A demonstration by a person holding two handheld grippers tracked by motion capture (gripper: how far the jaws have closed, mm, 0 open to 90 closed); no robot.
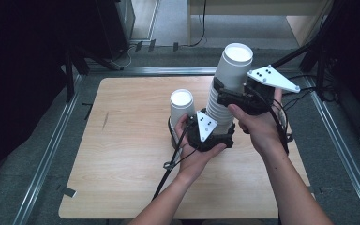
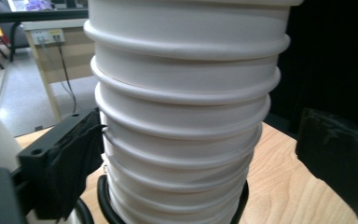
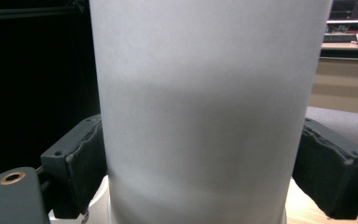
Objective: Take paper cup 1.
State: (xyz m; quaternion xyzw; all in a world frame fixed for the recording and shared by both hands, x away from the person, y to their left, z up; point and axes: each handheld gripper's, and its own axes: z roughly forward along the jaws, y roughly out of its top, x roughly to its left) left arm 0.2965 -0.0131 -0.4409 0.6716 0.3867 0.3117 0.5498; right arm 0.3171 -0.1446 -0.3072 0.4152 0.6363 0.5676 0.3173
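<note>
A tall stack of upturned white paper cups [image 1: 219,112] stands on the wooden table [image 1: 122,145]. My left gripper [image 1: 221,133] is at its base. In the left gripper view the ribbed stack [image 2: 182,116] stands between the jaws: the left pad [image 2: 70,158] touches it, the right pad [image 2: 340,163] stands off. Higher up, my right gripper [image 1: 230,95] is shut on the top cup [image 1: 234,65]. In the right gripper view both pads [image 3: 81,163] press the smooth wall of that cup [image 3: 205,116]. A single upturned cup [image 1: 182,108] stands just left of the stack.
The left gripper's black cable [image 1: 168,168] trails toward the table's near edge, and a black loop [image 2: 101,200] lies at the stack's foot. Metal rails [image 1: 51,150] frame the table. Black stand legs [image 1: 75,65] rise at the far left and far right.
</note>
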